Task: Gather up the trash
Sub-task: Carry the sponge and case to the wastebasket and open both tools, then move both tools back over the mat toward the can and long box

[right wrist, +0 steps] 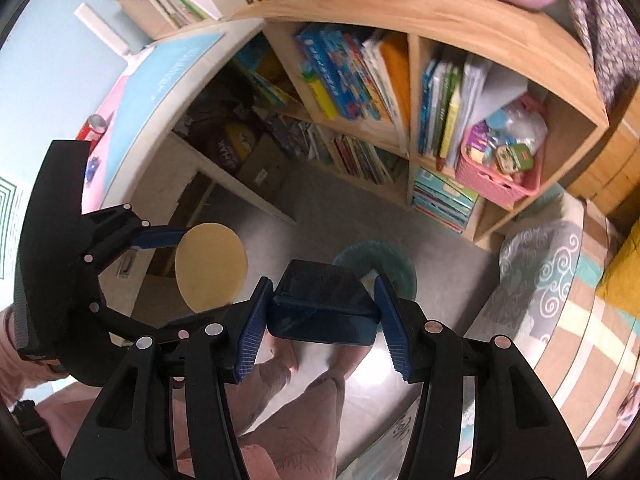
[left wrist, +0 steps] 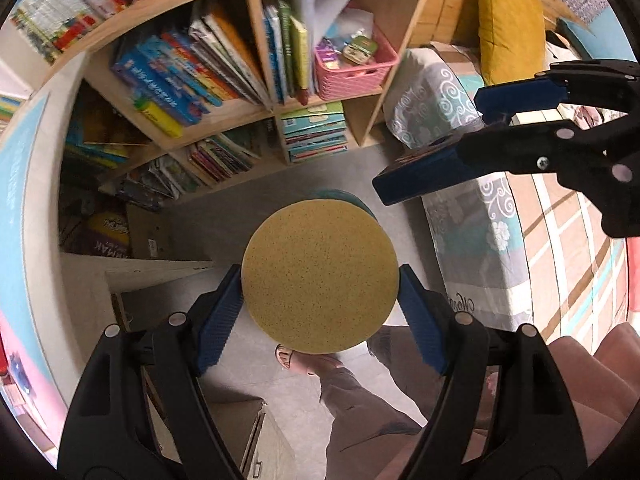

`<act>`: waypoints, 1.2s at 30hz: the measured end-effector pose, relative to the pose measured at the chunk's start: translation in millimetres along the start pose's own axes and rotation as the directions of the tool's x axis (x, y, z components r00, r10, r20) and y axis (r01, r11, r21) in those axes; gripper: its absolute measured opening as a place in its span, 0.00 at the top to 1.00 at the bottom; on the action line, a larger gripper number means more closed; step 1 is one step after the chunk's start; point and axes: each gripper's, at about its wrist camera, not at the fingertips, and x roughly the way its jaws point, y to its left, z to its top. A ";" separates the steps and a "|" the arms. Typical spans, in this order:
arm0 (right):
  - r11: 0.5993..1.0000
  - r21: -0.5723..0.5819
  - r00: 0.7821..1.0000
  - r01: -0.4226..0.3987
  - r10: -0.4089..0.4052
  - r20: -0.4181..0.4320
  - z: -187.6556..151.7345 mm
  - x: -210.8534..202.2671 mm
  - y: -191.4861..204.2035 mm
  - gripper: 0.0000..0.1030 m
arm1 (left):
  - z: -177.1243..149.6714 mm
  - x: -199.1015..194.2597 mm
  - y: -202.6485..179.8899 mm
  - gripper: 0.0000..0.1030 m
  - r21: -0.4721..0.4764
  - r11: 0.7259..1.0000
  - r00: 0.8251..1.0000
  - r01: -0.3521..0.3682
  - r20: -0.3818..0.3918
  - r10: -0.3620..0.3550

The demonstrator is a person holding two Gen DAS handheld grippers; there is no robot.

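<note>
Wooden bookshelf point(left wrist: 256, 92), its cubbies packed with books and a pink basket point(left wrist: 354, 68), fills the far side of both views; a bed point(left wrist: 560, 216) with a patterned cover lies to the right. On the grey floor point(right wrist: 320, 208) between them stands a teal bin point(right wrist: 394, 264), which we take to be the goal of the trash collection. It sits just past both loads — in the left wrist view only a sliver of its rim shows behind the disc. We see the left claw point(left wrist: 320, 304) set wide, its blue pads pressed against opposite edges of a flat round cork-coloured disc point(left wrist: 320, 276), held face up toward the camera. The right claw point(right wrist: 320, 312) stands narrower, clamped on the sides of a dark blue rectangular box point(right wrist: 324, 304). Both claws point steeply downward, so each item hangs over the floor near the bin — a posture we judge suited to dropping them in.
</note>
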 end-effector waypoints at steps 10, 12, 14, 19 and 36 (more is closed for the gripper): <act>0.996 0.084 1.000 -0.018 0.019 -0.020 -7.0 1.1 -31.1 0.33 | 15.4 16.0 -24.1 0.12 0.066 0.998 0.999 0.023 -0.034 -0.021; 0.996 0.085 1.000 -0.011 0.012 -0.012 -6.8 -1.2 -35.1 0.33 | 17.0 16.0 -28.2 0.09 0.080 0.997 0.999 0.016 -0.029 -0.013; 0.997 0.079 1.000 -0.009 0.010 -0.013 -6.1 -2.2 -38.3 0.33 | 17.7 15.5 -28.8 0.08 0.080 0.997 0.999 0.020 -0.030 -0.017; 0.996 0.087 1.000 -0.010 0.010 -0.005 -4.4 -3.6 -43.3 0.33 | 18.5 14.5 -27.2 0.08 0.070 0.997 0.999 0.020 -0.030 -0.018; 0.997 -0.047 0.998 -0.059 0.059 -0.003 29.7 6.8 11.4 0.33 | -11.4 -24.2 35.2 0.08 -0.102 0.993 0.997 -0.065 0.033 0.069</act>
